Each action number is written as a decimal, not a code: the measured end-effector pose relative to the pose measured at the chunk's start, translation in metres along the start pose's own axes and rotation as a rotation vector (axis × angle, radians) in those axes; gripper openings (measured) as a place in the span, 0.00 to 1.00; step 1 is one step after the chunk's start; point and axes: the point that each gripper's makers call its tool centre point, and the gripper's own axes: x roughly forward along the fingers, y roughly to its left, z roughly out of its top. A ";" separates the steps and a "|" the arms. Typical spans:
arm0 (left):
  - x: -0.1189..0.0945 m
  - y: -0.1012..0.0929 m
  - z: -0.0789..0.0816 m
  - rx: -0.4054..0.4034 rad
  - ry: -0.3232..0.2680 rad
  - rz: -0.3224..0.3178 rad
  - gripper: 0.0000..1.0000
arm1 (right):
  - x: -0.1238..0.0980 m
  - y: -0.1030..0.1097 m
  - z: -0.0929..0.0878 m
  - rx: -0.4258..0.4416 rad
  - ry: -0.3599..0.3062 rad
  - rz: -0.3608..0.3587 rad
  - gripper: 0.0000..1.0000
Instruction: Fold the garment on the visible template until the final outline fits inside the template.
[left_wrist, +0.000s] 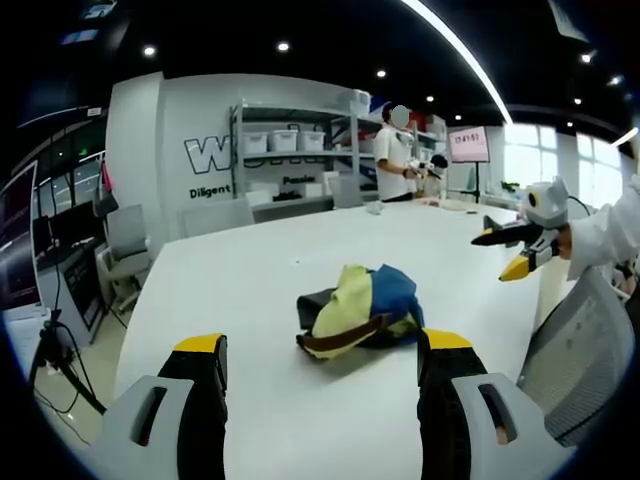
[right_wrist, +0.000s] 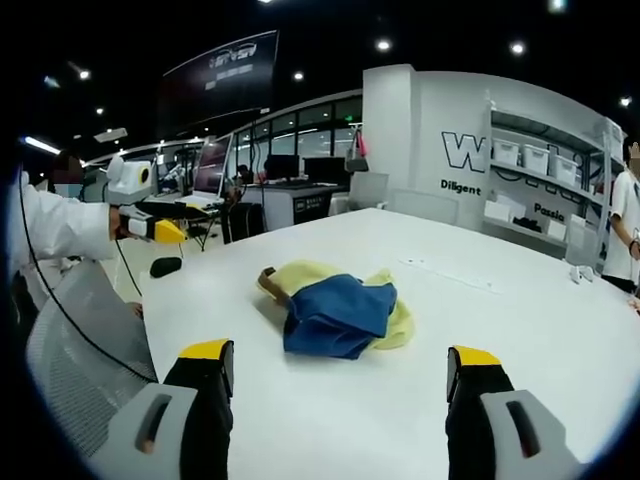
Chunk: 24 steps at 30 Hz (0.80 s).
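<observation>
Presently the left gripper (left_wrist: 321, 362) has its yellow-tipped fingers (left_wrist: 200, 345) spread wide, holding nothing, above the white counter (left_wrist: 250, 280). The right gripper (right_wrist: 343, 370) likewise has its fingers (right_wrist: 206, 351) spread and empty. Ahead of both, a crumpled garment (left_wrist: 362, 308), yellow and blue with a brown band, lies bunched near the counter's middle, apart from every finger. A grey mesh chair (left_wrist: 575, 350) stands at the counter's edge. Shelving (left_wrist: 300, 150) with white bins lines the far wall, and a person (left_wrist: 392, 155) stands near it.
</observation>
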 end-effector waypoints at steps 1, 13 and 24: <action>0.000 0.000 0.000 -0.001 -0.001 -0.001 0.74 | 0.000 0.000 0.000 -0.001 0.000 0.001 0.90; 0.001 -0.001 0.002 0.007 -0.004 -0.008 0.74 | 0.016 0.008 0.008 -0.035 0.006 0.041 0.90; 0.000 0.002 0.003 0.004 -0.008 -0.004 0.74 | 0.023 0.008 0.015 -0.049 -0.002 0.057 0.90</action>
